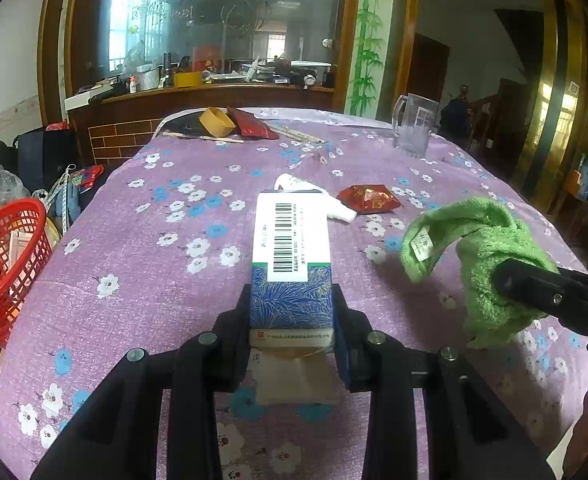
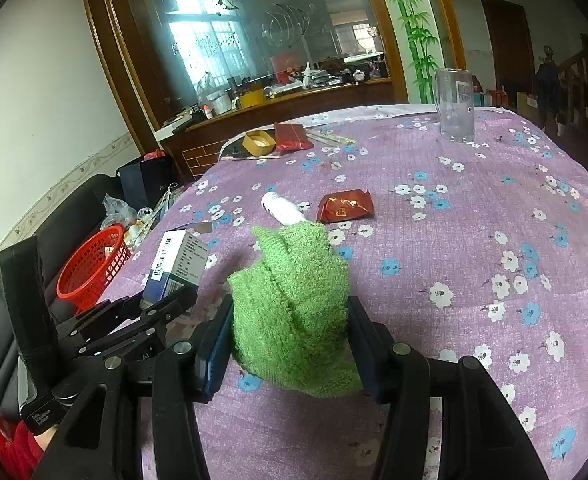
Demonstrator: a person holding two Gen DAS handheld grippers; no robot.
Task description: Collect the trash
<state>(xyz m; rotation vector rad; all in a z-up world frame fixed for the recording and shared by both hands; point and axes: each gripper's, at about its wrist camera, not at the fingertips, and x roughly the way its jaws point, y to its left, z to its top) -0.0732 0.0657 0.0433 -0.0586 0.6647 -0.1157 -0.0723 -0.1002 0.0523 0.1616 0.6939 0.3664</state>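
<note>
- Two grips now: left gripper clamped on box, right gripper pinching cloth.
- Carry box over red basket — release only above it.

White wall, wood-framed mirror — bamboo panel, dim doorway

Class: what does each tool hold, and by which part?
Left tool: blue-white box, gripped at its near end. Right tool: green cloth, bunched middle.
</note>
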